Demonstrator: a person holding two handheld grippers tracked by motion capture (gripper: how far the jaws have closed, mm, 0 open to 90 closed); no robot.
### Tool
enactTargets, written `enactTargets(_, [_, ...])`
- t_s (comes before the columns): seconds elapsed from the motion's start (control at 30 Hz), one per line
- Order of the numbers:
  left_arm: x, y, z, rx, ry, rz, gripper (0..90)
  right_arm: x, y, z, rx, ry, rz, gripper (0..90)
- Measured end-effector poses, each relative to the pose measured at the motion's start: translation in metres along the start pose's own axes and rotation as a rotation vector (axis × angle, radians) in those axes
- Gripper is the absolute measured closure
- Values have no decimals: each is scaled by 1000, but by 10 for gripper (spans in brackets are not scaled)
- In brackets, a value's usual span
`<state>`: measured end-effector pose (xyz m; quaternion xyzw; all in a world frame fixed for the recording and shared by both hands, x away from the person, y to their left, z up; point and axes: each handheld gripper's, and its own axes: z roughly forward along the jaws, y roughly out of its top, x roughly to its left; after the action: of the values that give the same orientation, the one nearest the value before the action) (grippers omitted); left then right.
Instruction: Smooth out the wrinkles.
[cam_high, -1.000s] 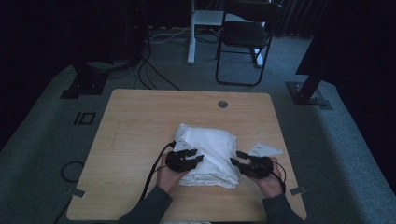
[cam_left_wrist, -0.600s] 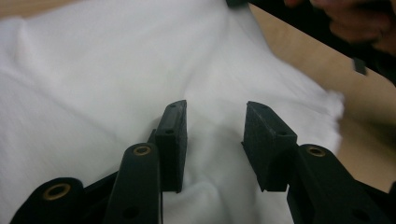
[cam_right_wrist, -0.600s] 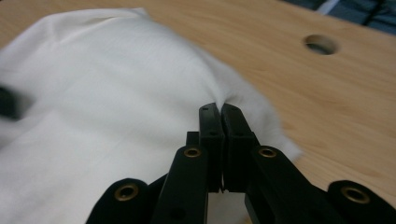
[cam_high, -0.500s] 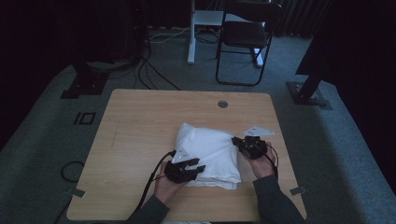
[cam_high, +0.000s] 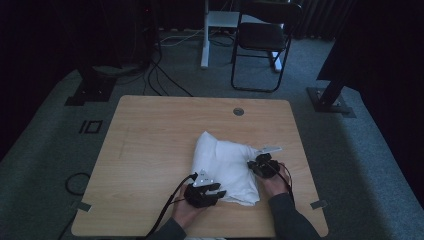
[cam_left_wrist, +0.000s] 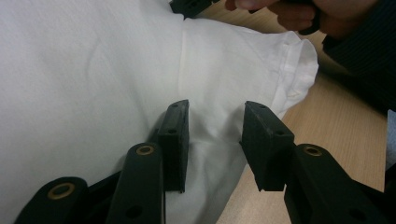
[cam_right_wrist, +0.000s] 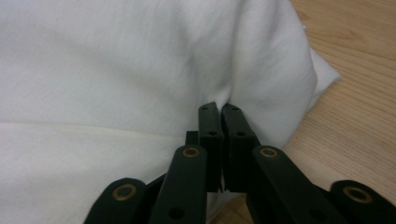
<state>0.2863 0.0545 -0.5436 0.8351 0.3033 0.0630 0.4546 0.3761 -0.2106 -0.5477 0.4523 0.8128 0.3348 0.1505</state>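
Dim grey carpet, a folding chair (cam_high: 262, 42) and loose cables at the far side surround a pale wooden worktop (cam_high: 150, 145), on which a white cloth (cam_high: 225, 165) lies bunched and partly folded toward the near right quarter. The right hand-held gripper (cam_high: 257, 165) sits at the cloth's right edge, and in the right gripper view its jaws are pressed together with a pinch of the white fabric drawn in between the pads, so it has a firm hold on the cloth (cam_right_wrist: 140, 70). The left hand-held gripper (cam_high: 215, 191) lies at the near left corner of the bundle; in the left gripper view its jaws stand partly apart over a soft fold of the cloth (cam_left_wrist: 93, 70), with fabric lying between them but no pad visibly pressing on it, so nothing is held there yet. The step in hand looks like taking a two-point hold on the cloth so it can be lifted, spread or folded. To do it well, the left hand-held gripper should settle down onto the hemmed edge near the corner rather than the thick middle, and close on a single layer if possible, since a grab through several layers would drag the whole bundle along. The right hold should stay closed while the left closes, and both should then rise together so that the fabric does not slip or twist.
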Motion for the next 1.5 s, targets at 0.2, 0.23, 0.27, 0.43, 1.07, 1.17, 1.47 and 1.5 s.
enactTargets(0.2, [0,2,-3,-31,2,-7,577,23,8,-39,-170,-43,-44,510])
enactTargets(0.23, [-1,3,-4,-35,2,-9,572,31,8,-46,-198,-39,-70,491])
enactTargets(0.27, [-1,3,-4,-38,1,-11,563,42,6,-52,-213,-16,-96,486])
enactTargets(0.43, [-2,9,-14,-74,-15,-8,541,71,-14,-39,-86,36,-172,502])
enactTargets(1.07, [32,3,-43,-103,227,46,516,47,-25,-10,-33,53,-125,486])
enactTargets(1.17, [46,1,-44,-105,259,16,522,46,-15,0,-45,68,-117,486])
enactTargets(1.47, [89,7,-46,-101,349,-44,541,55,15,31,-67,89,-99,489])
enactTargets(1.5, [93,8,-46,-98,357,-50,542,56,18,33,-70,88,-97,489])
